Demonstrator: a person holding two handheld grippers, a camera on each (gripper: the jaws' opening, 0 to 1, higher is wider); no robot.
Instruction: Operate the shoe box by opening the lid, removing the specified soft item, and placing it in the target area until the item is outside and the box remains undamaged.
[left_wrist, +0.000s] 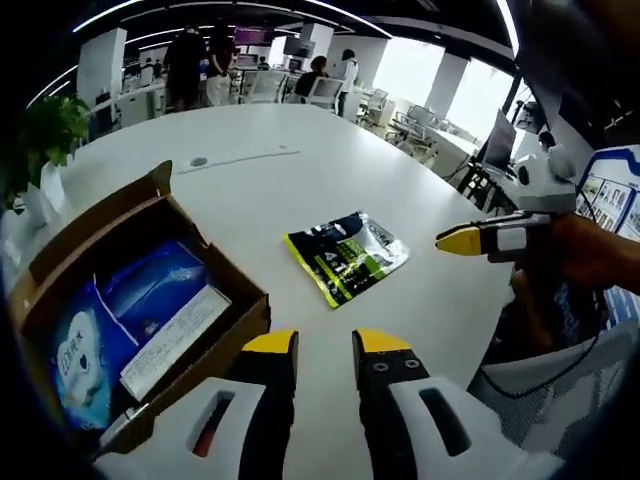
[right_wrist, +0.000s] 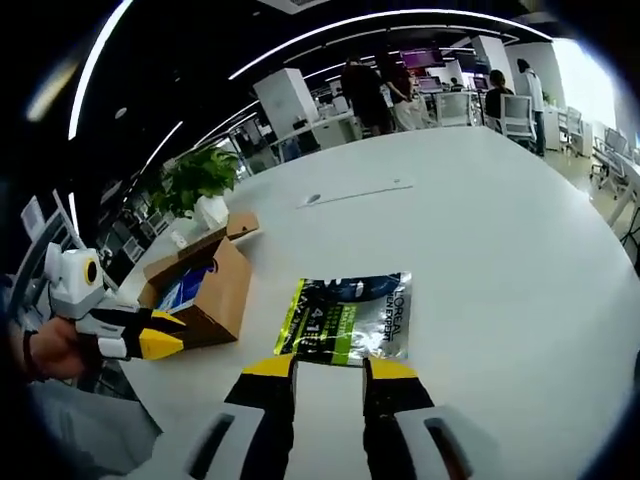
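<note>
Tabletop (left_wrist: 300, 190), one: white, round-edged, carrying everything listed here.

Shoe box (left_wrist: 130, 300), one: brown cardboard, lid folded back and open, lying at my near left in the left gripper view. Inside it, one blue soft pack (left_wrist: 110, 320) with one white card (left_wrist: 175, 340) resting on it.

Sachet (right_wrist: 345, 318), one: flat soft black-and-green pouch, already outside the box, lying flat on bare tabletop well right of it. In the right gripper view it sits just beyond my right claw (right_wrist: 330, 370), its near edge all but between the tips, its long axis running left to right across the claw. The right claw is the nearer one, I judge; any further shift of the pouch falls to it.

Potted plant (right_wrist: 200, 180), one: at the far left edge.

Left claw (left_wrist: 325, 345), one: spread, holding nothing, hovering just right of the box.

Right claw, one: spread, holding nothing.
</note>
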